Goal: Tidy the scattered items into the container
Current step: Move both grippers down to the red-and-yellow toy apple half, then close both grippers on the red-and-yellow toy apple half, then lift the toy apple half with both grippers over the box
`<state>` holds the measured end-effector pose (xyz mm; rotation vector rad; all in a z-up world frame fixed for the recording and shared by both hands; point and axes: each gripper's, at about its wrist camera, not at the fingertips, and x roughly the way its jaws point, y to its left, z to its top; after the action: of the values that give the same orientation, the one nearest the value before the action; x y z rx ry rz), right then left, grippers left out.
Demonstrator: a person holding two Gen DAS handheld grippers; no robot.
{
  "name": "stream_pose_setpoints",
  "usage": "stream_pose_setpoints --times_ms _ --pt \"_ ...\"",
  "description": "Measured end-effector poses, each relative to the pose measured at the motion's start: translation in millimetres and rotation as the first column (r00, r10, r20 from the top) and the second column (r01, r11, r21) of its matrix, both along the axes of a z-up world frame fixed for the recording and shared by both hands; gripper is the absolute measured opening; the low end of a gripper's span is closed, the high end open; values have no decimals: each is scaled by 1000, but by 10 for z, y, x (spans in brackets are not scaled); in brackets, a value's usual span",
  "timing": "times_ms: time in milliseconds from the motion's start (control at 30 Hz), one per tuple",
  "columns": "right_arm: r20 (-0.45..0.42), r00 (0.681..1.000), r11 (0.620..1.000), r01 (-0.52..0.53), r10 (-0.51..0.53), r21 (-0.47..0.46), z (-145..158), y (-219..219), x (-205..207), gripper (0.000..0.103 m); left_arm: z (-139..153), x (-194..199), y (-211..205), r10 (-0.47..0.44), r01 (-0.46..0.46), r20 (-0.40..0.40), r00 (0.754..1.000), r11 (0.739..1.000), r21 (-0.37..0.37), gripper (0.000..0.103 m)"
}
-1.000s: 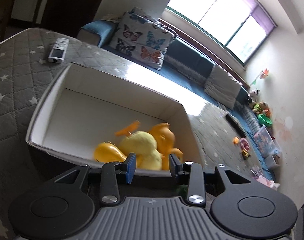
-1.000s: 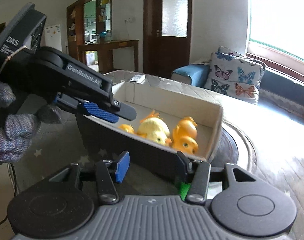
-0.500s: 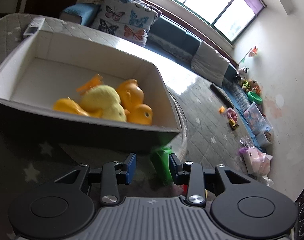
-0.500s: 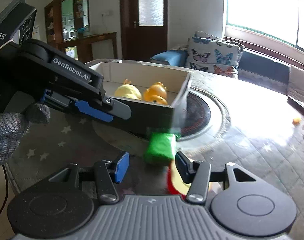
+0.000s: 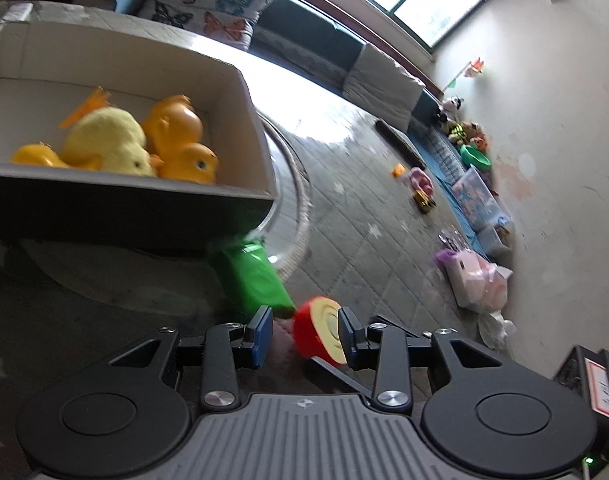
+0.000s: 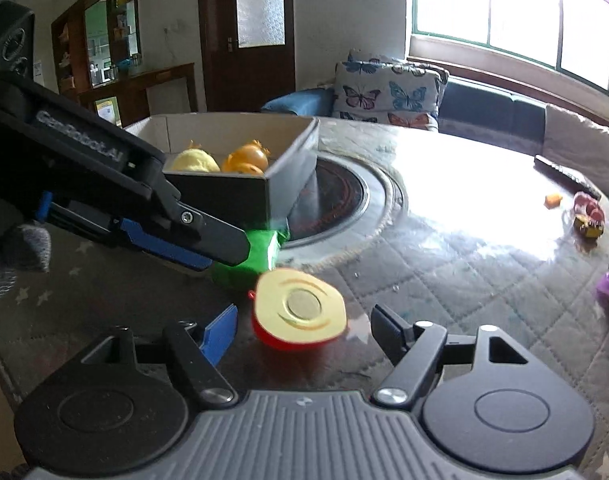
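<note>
Both claws have swung off the box toward the red apple half (image 6: 300,314); the right claw (image 6: 304,330) gapes around it, untouched; the left claw (image 5: 305,336) stands open beside it; green toy (image 5: 252,278) behind; box (image 5: 240,80) upper left on the quilted tabletop (image 6: 444,264); sofa (image 6: 496,108) beyond.

1. In your right wrist view, the black body of the left gripper (image 6: 224,246) carries raised lettering along its upper face that reads "GenRobot.AI", a little blurred but legible.
2. In your left wrist view, the black device (image 5: 594,392) at the lower right edge of the picture bears a white label with a red border; its print is too small and too slanted for you to read.
3. You will find no readable text on the box (image 5: 240,80), the toys or anything else on the table.
</note>
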<state>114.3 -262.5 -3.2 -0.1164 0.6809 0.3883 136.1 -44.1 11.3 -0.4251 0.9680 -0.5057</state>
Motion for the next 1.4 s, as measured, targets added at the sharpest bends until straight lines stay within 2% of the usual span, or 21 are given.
stream_pose_setpoints --times_ms 400,733,1000,1200,1400 --pt "-11 1000 999 -21 21 36 -79 -39 39 70 -93 62 -189 -13 12 -41 999 999 -32 38" --pt "-15 1000 999 -9 10 43 -125 -59 45 58 -204 124 -221 16 -19 -75 997 999 -31 38" --pt "-2 1000 999 -13 13 30 -105 -41 -12 57 -251 118 -196 20 -23 -94 995 999 -37 38" --pt "39 999 999 -33 32 17 56 1 -102 57 -106 18 -98 10 -13 -54 999 998 -68 34" --pt "114 991 997 -76 74 14 319 181 -15 57 179 29 113 57 -55 26 998 995 -81 34"
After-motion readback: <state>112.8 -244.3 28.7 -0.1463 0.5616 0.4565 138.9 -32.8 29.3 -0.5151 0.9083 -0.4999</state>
